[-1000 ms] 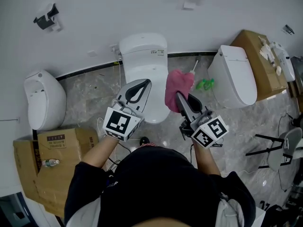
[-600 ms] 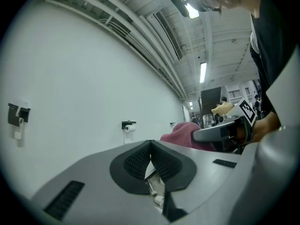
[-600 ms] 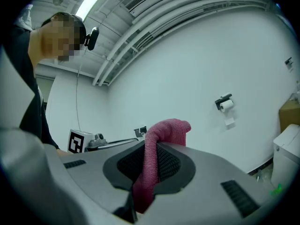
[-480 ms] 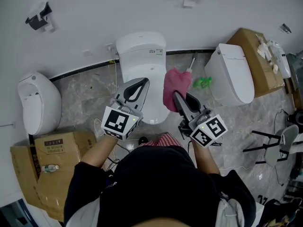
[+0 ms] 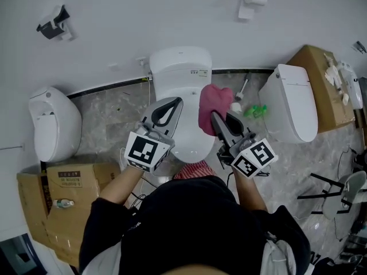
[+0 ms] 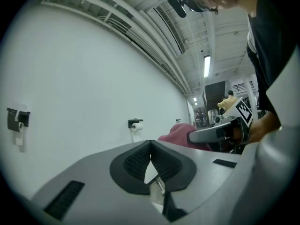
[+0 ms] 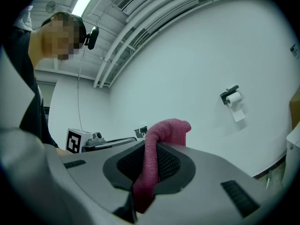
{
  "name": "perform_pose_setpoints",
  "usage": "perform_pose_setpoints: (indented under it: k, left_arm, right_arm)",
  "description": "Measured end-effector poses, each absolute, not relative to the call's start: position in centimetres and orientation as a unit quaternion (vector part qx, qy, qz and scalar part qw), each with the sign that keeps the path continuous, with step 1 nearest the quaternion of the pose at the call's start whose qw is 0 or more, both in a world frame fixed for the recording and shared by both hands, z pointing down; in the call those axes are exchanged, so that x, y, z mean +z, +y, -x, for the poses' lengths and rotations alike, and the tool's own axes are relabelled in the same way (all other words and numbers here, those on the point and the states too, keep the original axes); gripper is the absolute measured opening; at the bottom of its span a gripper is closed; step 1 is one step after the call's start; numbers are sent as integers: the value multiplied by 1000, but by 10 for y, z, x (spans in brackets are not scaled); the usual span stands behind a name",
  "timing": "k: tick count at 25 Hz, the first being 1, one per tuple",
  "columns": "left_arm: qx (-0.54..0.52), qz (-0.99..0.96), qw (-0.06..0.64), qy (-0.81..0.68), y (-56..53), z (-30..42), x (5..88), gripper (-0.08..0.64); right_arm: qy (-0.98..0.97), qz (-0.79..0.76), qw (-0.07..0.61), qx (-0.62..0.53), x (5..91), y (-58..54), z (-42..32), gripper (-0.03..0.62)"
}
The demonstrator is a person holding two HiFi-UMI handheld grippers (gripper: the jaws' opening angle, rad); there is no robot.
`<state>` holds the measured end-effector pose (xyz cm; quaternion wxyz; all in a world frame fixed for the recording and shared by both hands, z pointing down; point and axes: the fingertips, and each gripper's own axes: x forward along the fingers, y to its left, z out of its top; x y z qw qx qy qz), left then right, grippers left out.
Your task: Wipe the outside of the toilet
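Toilet (image 5: 180, 76) wipe, not really going yet. Closest in: left gripper (image 5: 178, 101), pinched fully shut on nothing, hovering over the lid. Next to it, right gripper (image 5: 214, 115), clamped tight on the pink cloth (image 5: 214, 103) with fabric flopped over the jaw tips. Drifted in over the last second, from just beside the bowl to overlapping its right edge in the head view; touching or not, can't tell. Probably lining up for a first pass down that side. Farther out, toilet at the floor's back edge, tank against the wall.

toilet (image 5: 180, 72) front hidden, chair (image 5: 346, 191) cropped
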<state>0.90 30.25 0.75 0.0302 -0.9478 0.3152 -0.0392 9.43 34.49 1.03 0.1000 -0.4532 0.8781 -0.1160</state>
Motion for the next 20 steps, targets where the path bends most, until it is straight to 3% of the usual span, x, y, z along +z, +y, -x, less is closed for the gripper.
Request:
perform_pose_setpoints:
  k: [20]
  left_arm:
    - [-74,928,12,366,171,-64,32,9]
  right_arm:
    - [903,390,106,-147,36,205,-138,55]
